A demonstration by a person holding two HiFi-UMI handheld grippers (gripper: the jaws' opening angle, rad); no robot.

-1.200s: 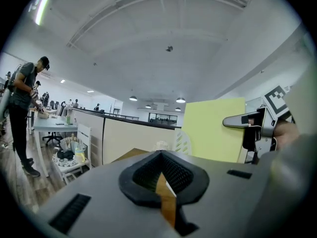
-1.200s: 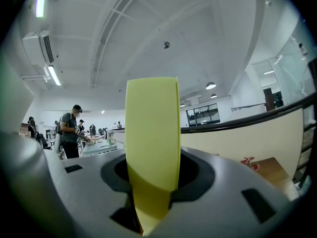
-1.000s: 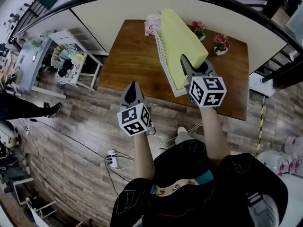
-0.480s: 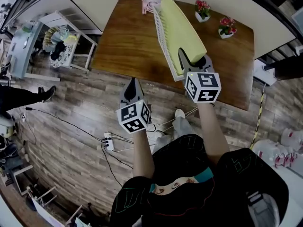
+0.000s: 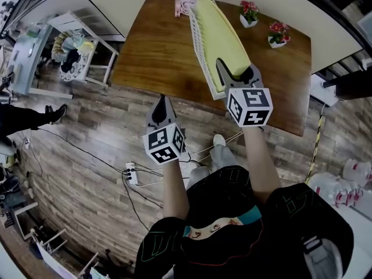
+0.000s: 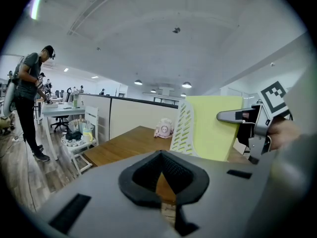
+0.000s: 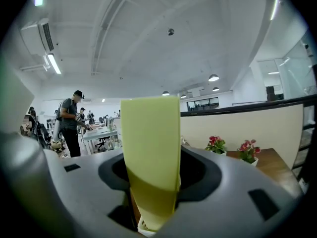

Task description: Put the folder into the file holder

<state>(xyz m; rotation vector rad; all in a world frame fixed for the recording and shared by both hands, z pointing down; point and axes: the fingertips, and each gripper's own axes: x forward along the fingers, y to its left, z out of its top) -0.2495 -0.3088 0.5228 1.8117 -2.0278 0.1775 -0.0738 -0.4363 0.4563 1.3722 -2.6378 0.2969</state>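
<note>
Folder: plain pale yellow-green, standing on edge in white slotted holder on table. Right gripper jaws opening, folder's near end between them. Left gripper jaws together, empty.

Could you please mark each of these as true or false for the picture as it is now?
1. The folder stands in the file holder on the table. True.
2. The right tongs have nothing between their jaws. False: the near end of the folder stands between them, and the jaws are opening.
3. The left tongs are shut, with nothing in them. True.
4. The two flower pots stand to the left of the file holder. False: both stand to its right, near the table's far edge.
</note>
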